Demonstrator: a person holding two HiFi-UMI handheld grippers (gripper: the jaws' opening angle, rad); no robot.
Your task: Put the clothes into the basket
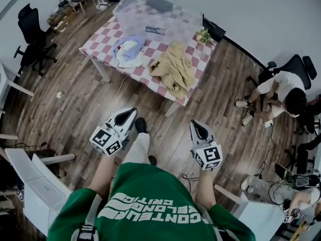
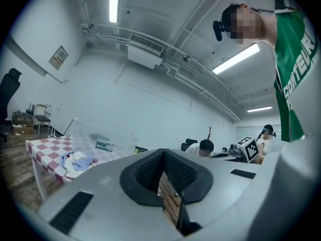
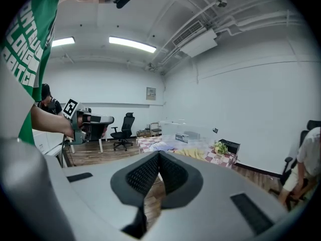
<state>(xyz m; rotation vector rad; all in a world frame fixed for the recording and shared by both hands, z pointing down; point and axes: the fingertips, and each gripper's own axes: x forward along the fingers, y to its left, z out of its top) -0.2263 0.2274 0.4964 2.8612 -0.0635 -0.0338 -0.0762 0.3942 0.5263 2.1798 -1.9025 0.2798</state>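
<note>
Clothes (image 1: pixel 174 67) lie loose on the checkered table (image 1: pixel 100 40).

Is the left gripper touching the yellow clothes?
Apart. The head view shows bare floor between the left gripper and the yellow clothes on the table.

The left arm (image 1: pixel 103 174) and right arm (image 1: pixel 204 187) reach forward from the waist. The left claw (image 1: pixel 126 115) points about level, jaws together and empty. The right claw (image 1: pixel 197 128) tilts slightly downward, jaws together, empty.
</note>
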